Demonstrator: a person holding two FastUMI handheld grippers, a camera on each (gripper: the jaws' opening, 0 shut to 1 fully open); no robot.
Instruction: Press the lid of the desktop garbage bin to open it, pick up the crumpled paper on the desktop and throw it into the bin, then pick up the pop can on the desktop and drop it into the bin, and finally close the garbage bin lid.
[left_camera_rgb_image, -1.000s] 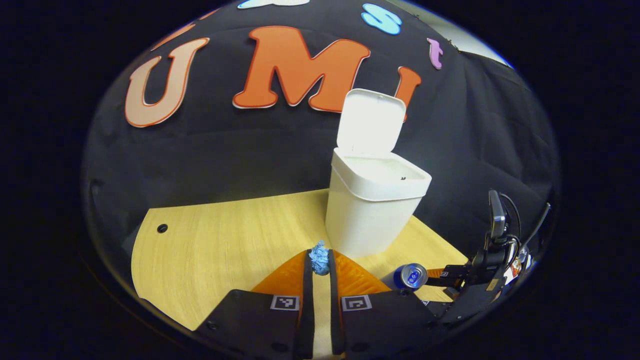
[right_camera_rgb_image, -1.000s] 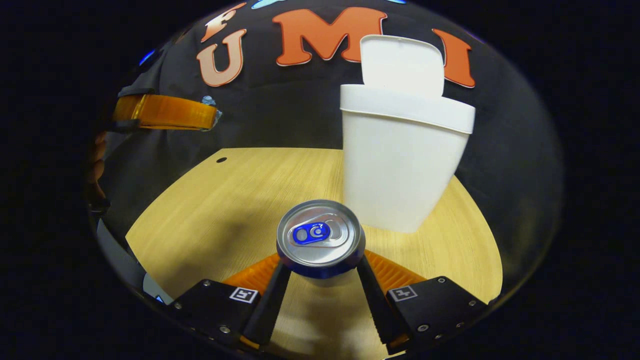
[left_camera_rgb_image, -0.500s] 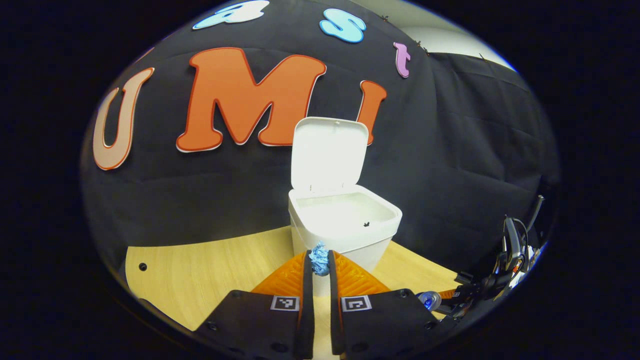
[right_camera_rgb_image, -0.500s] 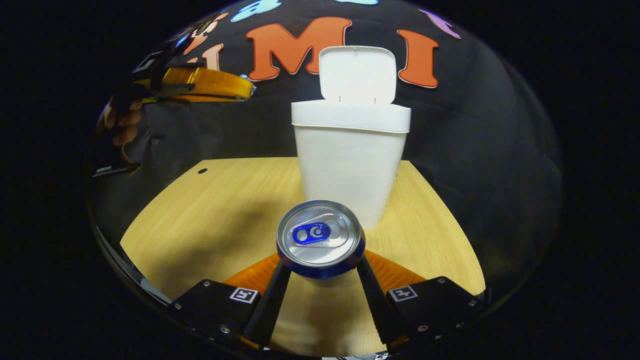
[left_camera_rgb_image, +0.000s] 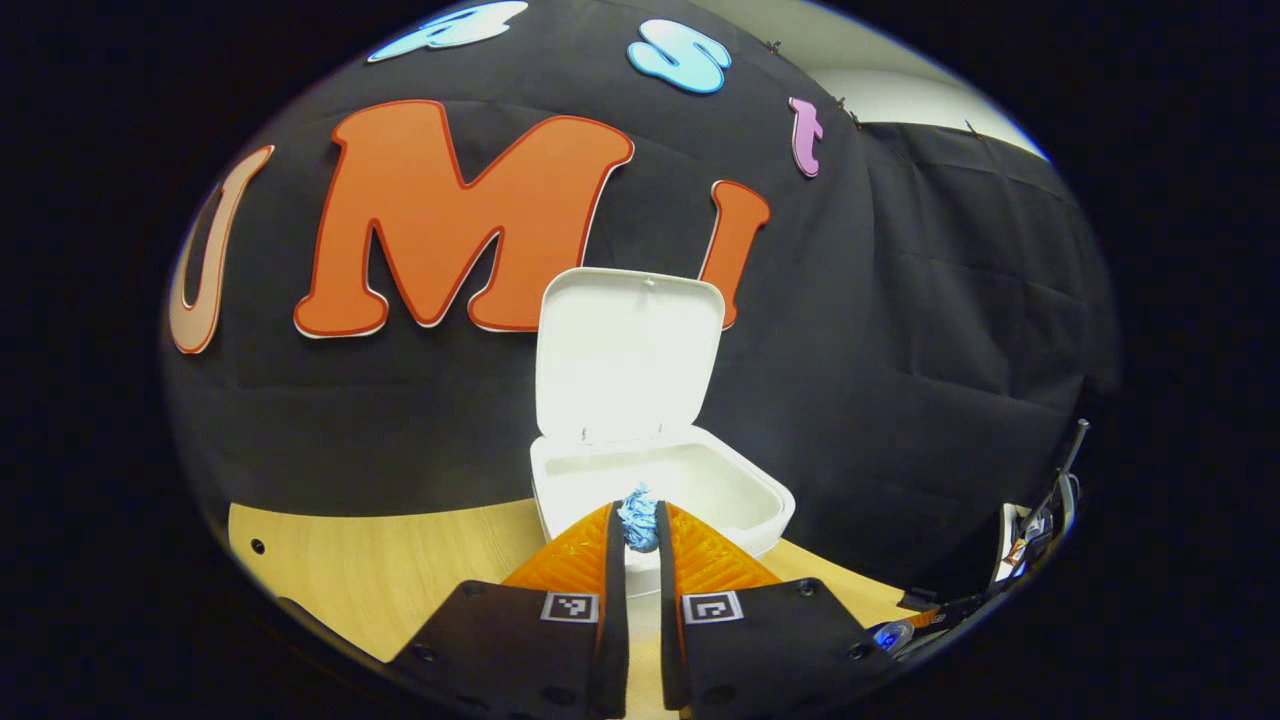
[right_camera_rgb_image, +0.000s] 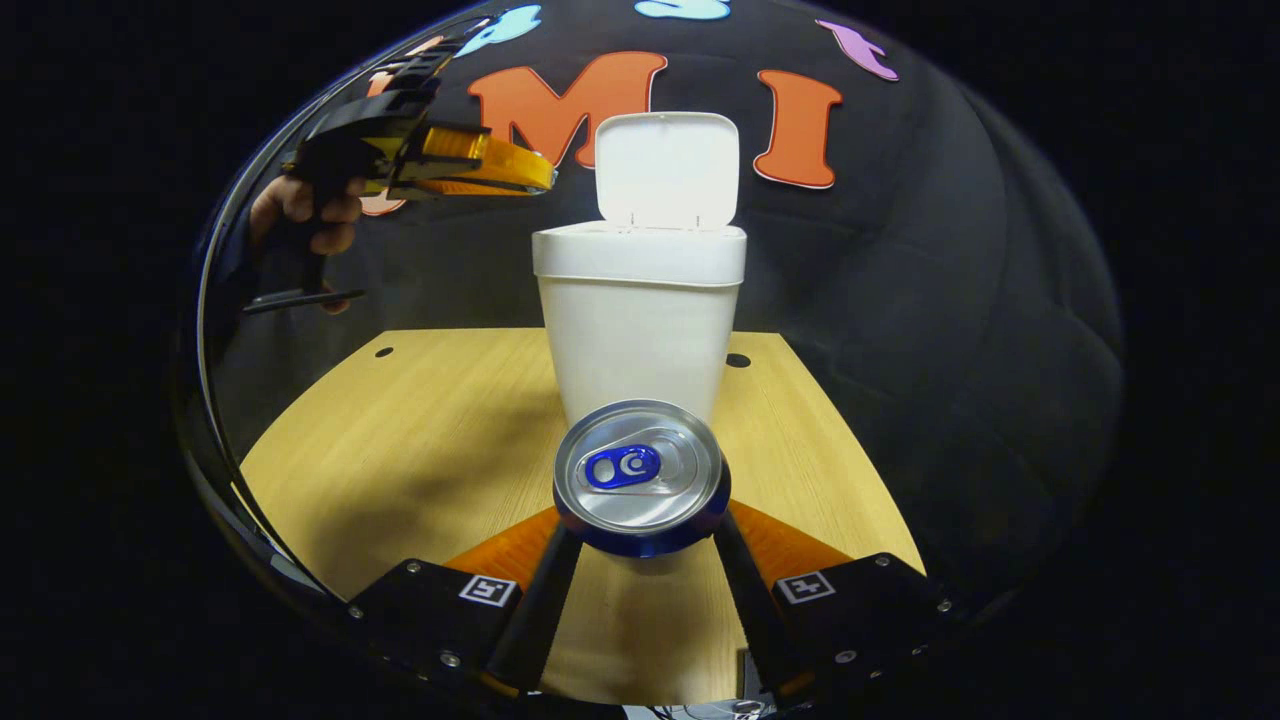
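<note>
We start at the left: our left gripper has its fingers drawn close and pinching the crumpled paper, a small blue wad held up in the air just short of the bin's mouth. The garbage bin stands on the desktop with its lid swung upright — so the opening is as the task wants it, and the paper looks close to its drop, though it is not in yet. On the right, our right gripper has its fingers set against either side of the pop can, which stands upright between them, in front of the bin. By our reading, what is left is the paper's release, the can's trip into the bin, and the closing of the lid.

The left gripper view looks down into the bin's white interior, where we make out no rubbish in the part we can see. The right gripper view gives the bin's outer wall instead, the can's top with its blue tab, and — up at the left — a hand carrying the other gripper high beside the bin's rim.
</note>
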